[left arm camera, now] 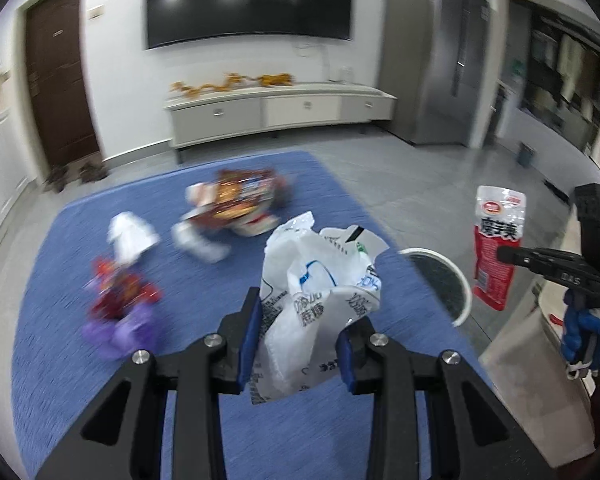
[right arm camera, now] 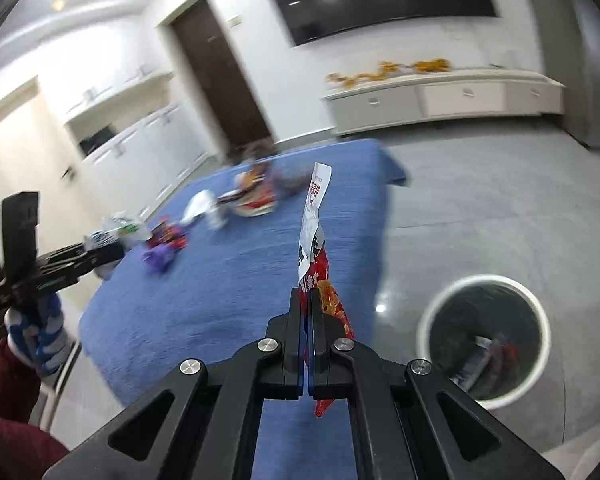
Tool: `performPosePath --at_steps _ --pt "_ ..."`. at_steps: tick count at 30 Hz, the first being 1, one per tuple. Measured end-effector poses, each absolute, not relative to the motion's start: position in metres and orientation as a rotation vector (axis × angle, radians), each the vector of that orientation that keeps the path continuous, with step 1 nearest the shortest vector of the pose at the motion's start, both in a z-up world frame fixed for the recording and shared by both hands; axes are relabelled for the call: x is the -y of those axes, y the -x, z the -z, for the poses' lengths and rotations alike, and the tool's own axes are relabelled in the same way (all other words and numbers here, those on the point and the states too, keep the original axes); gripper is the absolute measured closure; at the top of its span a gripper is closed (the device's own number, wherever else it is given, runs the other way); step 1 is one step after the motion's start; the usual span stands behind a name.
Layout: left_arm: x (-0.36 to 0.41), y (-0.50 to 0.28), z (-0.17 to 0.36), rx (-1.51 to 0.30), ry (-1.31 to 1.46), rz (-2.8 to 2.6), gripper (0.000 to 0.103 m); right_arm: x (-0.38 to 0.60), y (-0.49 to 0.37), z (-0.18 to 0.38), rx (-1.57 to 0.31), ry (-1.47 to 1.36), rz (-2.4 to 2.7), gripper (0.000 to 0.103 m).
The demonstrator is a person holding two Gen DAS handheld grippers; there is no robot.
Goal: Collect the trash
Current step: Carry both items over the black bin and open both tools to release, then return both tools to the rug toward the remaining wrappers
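- Left gripper (left arm camera: 300, 332): black angular arms, blue pads, jaws part-way apart and pressed on a crumpled white plastic bag (left arm camera: 320, 280). Bag is thin, glossy film w/ blue and dark print, bunched into folds, sticking up above the fingers.
- Right gripper (right arm camera: 307, 340): jaws fully together, pinching a flat red-and-white snack pouch (right arm camera: 314, 248). Pouch is slim, smooth foil; white top w/ red logo, red lower part w/ print; hangs edge-on in right wrist view, face-on at right in left wrist view.
- Blue rug (left arm camera: 220, 420): short fuzzy pile, rectangular, lies on glossy grey tile floor (right arm camera: 480, 208).
- Loose trash on rug, far of the grippers, blurred: red-and-purple wrapper (left arm camera: 120, 308) near left, white crumpled paper (left arm camera: 130, 236) beyond it, orange-brown packet pile (left arm camera: 236, 204) farther back.
- Bin (right arm camera: 484, 336): round, white rim, dark liner, some wrappers inside; stands on tile just off the rug's right edge, near right of right gripper.
- Open room: bare tile stretches far and right of rug; rug's near part is free of litter.
- Far wall: low white TV cabinet (left arm camera: 280, 112), big dark screen (left arm camera: 252, 0) above, brown door (left arm camera: 60, 80) at left.
- Person's blue-and-white gloved hand (right arm camera: 36, 336), dark red sleeve (right arm camera: 8, 420).
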State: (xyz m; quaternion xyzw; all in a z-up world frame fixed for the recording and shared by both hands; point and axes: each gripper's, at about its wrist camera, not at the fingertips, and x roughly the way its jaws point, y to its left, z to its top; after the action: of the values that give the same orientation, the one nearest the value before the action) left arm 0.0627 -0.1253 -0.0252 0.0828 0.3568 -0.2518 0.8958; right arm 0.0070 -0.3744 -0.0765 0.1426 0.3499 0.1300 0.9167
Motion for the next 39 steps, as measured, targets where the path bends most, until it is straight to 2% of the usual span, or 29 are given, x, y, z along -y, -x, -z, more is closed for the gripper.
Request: performPosePath --at_steps 7,22,25,27,29,31,33,39 --pt "0.236 -0.084 0.039 -0.784 -0.253 0.638 0.071 0.454 -0.010 0.113 -0.720 -0.422 -0.098 0.102" --pt "0.390 -0.144 0.089 -0.897 -0.231 0.766 0.067 0.537 -0.051 0.175 -0.797 -0.600 0.090 0.101" --pt "0.409 -0.155 0.101 -0.926 -0.217 0.769 0.057 0.542 -0.062 0.185 -0.812 -0.605 0.101 0.098" --pt "0.418 -0.160 0.109 -0.945 -0.198 0.777 0.043 0.545 -0.068 0.191 -0.825 -0.606 0.114 0.098" --pt "0.424 -0.164 0.114 -0.955 -0.188 0.788 0.038 0.550 -0.071 0.197 -0.835 -0.611 0.132 0.096" --pt "0.428 -0.167 0.116 -0.963 -0.183 0.789 0.038 0.553 -0.073 0.201 -0.844 -0.621 0.149 0.082" --pt "0.427 -0.168 0.116 -0.964 -0.179 0.789 0.038 0.555 -0.072 0.204 -0.846 -0.630 0.162 0.077" --pt "0.408 -0.167 0.107 -0.939 -0.173 0.750 0.038 0.549 -0.067 0.197 -0.846 -0.612 0.166 0.077"
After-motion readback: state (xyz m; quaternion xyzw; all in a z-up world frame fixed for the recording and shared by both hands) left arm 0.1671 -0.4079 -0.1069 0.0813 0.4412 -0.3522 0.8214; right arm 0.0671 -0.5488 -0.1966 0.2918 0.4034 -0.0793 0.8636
